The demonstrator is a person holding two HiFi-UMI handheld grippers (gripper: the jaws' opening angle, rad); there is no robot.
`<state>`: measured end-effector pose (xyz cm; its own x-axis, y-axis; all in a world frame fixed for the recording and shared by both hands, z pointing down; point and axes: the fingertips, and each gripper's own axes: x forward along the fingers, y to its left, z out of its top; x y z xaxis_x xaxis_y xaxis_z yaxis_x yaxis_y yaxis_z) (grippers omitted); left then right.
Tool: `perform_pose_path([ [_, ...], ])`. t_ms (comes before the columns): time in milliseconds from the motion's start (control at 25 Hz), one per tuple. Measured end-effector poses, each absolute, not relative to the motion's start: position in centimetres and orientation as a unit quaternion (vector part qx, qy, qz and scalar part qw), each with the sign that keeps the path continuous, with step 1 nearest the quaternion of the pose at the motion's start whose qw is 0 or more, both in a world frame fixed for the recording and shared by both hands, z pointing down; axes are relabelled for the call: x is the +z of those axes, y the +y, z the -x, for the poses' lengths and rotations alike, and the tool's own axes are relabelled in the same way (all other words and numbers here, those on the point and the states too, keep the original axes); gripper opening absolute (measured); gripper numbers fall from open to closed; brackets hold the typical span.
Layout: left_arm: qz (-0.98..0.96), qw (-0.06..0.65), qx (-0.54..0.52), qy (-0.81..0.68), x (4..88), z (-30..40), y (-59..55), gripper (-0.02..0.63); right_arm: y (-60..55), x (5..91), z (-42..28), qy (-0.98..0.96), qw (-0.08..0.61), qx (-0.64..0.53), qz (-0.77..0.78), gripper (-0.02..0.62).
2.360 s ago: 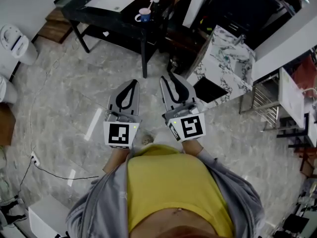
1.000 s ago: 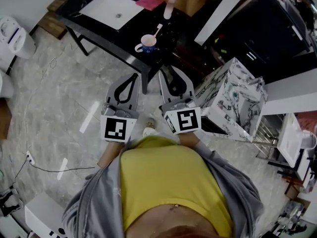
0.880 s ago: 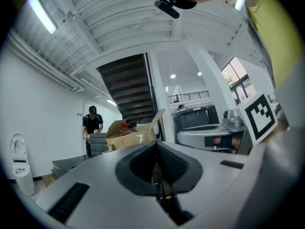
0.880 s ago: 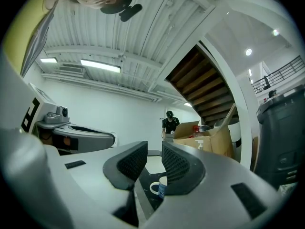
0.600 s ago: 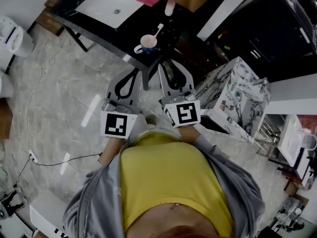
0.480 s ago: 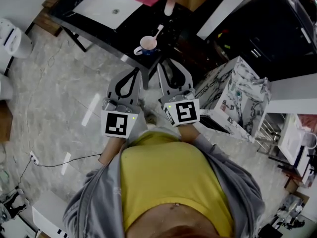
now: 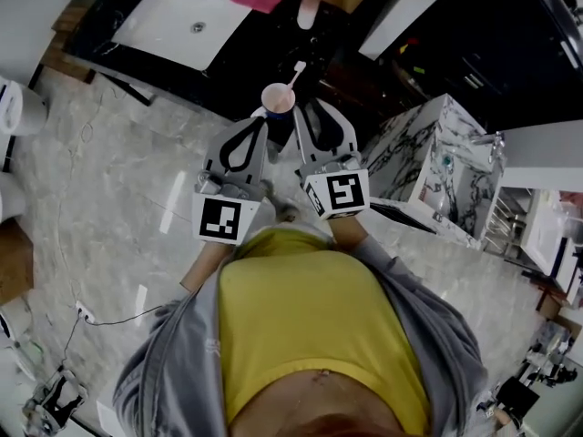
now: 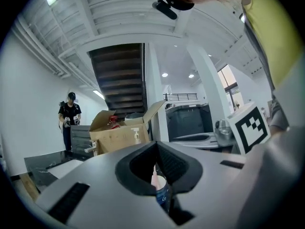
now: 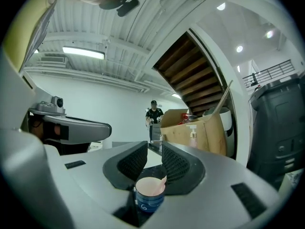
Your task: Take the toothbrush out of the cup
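— Head view first: where is the toothbrush [image 7: 293, 73]?
— In the cup [image 7: 278, 98], which stands at the near edge of the dark counter [image 7: 209, 80], well apart from the white sink [image 7: 173, 21]. The brush leans out over the cup's far rim. The left tongs [image 7: 258, 124] and right tongs [image 7: 311, 107] point at the cup, their tips close on either side.
— Left gripper view?
— The left tongs [image 8: 156, 147] have their jaws together at the tip. The cup [image 8: 160, 191] peeks through the slit below.
— Right gripper view?
— The right tongs [image 9: 154, 149] have their jaws apart, clamped on nothing. The cup [image 9: 150, 194] shows low in the gap, with the toothbrush [image 9: 162, 182] against its right rim.
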<state>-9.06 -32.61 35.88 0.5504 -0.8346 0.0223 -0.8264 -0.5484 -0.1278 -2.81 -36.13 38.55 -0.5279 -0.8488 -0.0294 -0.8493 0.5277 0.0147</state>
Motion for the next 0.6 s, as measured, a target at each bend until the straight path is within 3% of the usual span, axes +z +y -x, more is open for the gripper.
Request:
perform_pose_path([
  [600, 0.914, 0.029, -0.066, 0.400, 40.0, 9.0, -39.5, 0.002, -42.9, 45.6, 3.5, 0.853, -0.053, -0.045, 0.517, 0.087],
])
